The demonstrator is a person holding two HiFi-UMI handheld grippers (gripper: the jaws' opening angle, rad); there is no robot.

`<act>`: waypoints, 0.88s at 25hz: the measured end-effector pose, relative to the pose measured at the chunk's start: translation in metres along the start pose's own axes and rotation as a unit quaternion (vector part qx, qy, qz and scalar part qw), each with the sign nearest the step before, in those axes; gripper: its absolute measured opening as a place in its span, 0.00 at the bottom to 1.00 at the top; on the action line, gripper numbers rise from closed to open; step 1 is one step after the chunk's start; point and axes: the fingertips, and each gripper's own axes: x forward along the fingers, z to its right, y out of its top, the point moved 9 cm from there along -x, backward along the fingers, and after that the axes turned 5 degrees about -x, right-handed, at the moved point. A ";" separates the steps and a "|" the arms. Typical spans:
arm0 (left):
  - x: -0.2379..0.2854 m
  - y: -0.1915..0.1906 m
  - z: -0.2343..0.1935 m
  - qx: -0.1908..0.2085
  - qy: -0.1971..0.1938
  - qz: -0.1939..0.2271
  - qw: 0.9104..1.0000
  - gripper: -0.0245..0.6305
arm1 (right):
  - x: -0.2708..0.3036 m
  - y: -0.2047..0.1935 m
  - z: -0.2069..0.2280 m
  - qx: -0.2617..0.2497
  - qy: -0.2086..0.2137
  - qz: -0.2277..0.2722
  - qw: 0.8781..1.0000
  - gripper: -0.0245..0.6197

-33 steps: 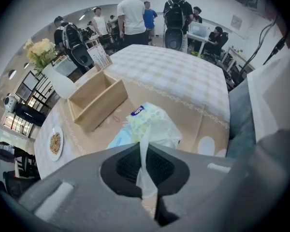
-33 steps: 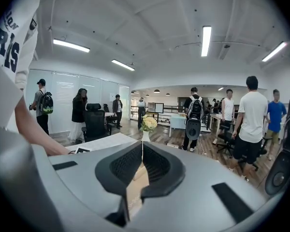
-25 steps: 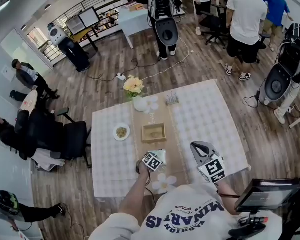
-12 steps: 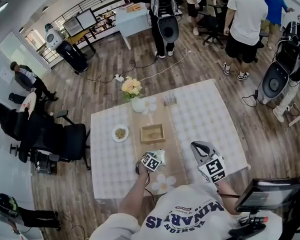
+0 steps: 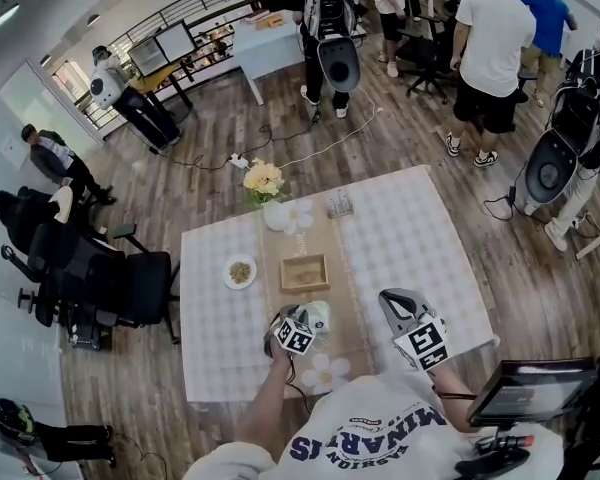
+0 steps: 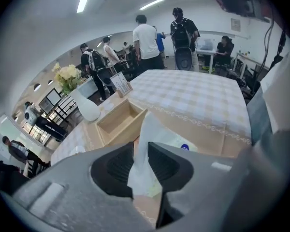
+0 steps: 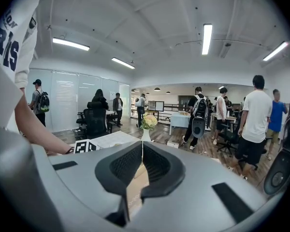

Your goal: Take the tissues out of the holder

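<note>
**Mia:** What just changed?

**Tom:** The left gripper (image 6: 141,149) has come up a bit and back toward the person. Its dark pads have just been opening. Now there is a small gap between them.

**Mia:** Is anything in that gap?

**Tom:** Yes, a thin white paper tissue (image 6: 147,129). It stands up between the pads and pokes out past the tips. It looks loose, not squeezed hard.

**Mia:** Where does the tissue come from?

**Tom:** I think from the soft white plastic tissue pack with a blue dot (image 6: 183,141). The pack lies on the table with the white checked cloth (image 5: 410,228), at about one o'clock from the left gripper. I cannot tell if the tissue is joined to the pack or free.

**Mia:** And the open light-brown wooden box (image 6: 123,132)?

**Tom:** It sits at twelve o'clock, past the pack. It is empty.

**Mia:** What about the right gripper (image 7: 142,151)?

**Tom:** It waits at three o'clock. Its pads are pressed together with nothing in them.

**Mia:** So what does it all mean?

**Tom:** My guess is that one tissue is out and is being let go. More may be left in the pack.
</note>
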 end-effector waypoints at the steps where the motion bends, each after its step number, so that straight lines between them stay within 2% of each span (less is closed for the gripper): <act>1: -0.008 0.004 -0.001 0.011 0.002 0.001 1.000 0.15 | 0.000 0.000 0.001 -0.001 0.000 -0.001 1.000 0.05; 4: -0.027 0.011 -0.004 0.032 -0.006 -0.003 0.999 0.22 | 0.003 -0.001 0.001 0.001 0.004 -0.001 1.000 0.05; 5: -0.034 0.014 -0.005 0.032 -0.012 -0.004 0.999 0.27 | 0.004 -0.002 0.000 0.000 0.006 -0.001 1.000 0.05; 7: -0.053 0.023 -0.008 0.023 -0.023 0.010 0.999 0.28 | 0.005 -0.001 -0.001 -0.002 0.009 0.000 1.000 0.05; 9: -0.081 0.038 -0.014 0.001 -0.027 0.053 0.998 0.28 | 0.005 0.003 -0.002 -0.003 0.011 0.001 1.000 0.05; 11: -0.116 0.054 -0.022 -0.038 -0.035 0.125 0.991 0.28 | 0.007 0.005 -0.004 -0.004 0.013 0.002 1.000 0.05; 14: -0.169 0.076 -0.035 -0.089 -0.051 0.242 0.965 0.28 | 0.018 0.005 -0.010 -0.005 0.018 0.002 1.000 0.05; 18: -0.234 0.098 -0.037 -0.094 -0.038 0.373 0.922 0.27 | 0.028 0.013 -0.015 -0.014 0.033 0.010 0.999 0.05; 19: -0.246 0.101 -0.034 -0.093 -0.036 0.394 0.914 0.19 | 0.027 0.015 -0.016 -0.014 0.033 0.014 0.999 0.05; 20: -0.256 0.103 -0.031 -0.089 -0.035 0.412 0.906 0.04 | 0.026 0.018 -0.017 -0.014 0.033 0.018 0.999 0.05; 22: -0.269 0.103 -0.023 -0.080 -0.032 0.441 0.893 0.04 | 0.025 0.023 -0.019 -0.015 0.036 0.029 0.999 0.05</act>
